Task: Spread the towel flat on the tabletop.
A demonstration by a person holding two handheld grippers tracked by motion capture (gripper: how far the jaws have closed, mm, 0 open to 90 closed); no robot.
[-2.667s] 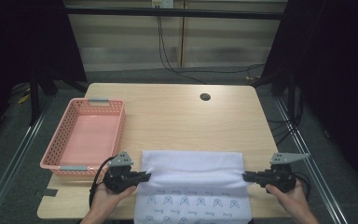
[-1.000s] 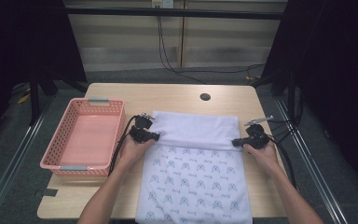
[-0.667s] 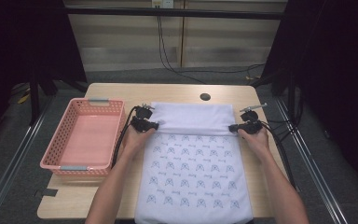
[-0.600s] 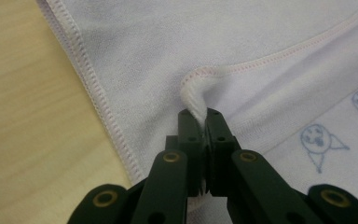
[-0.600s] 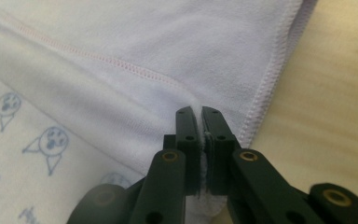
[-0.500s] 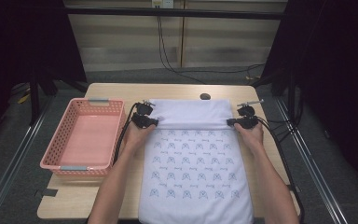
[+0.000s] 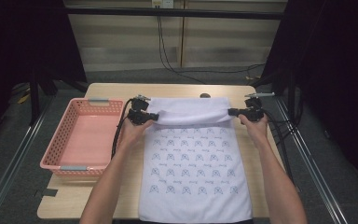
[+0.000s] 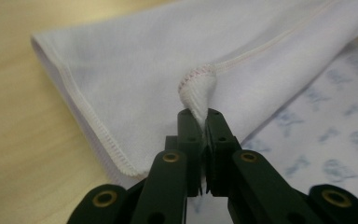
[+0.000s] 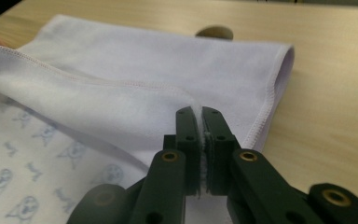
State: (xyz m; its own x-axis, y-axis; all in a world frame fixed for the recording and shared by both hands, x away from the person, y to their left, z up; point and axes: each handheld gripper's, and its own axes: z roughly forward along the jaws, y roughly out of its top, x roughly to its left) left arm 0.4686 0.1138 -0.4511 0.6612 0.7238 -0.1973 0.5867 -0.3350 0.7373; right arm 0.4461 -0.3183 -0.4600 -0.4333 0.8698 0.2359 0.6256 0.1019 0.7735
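Here, the left gripper [image 8: 199,122] and right gripper [image 9: 199,122] each pinch a hemmed corner of the cloth [image 7: 193,163]; keeping both jaws level should lay its fold square on the counter [image 7: 121,88].

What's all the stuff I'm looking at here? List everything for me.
cloth: one, white with small blue printed figures, lying down the middle of the table, its far end folded back and pinched at both corners
basket: one, pink plastic mesh, on the table's left side
table: one, light wood
round hole: one, dark, in the table near its far edge
cables: several, black, on the floor beyond the table
left gripper: one, black, shut on the cloth
right gripper: one, black, shut on the cloth
forearms: two, bare, entering from the bottom
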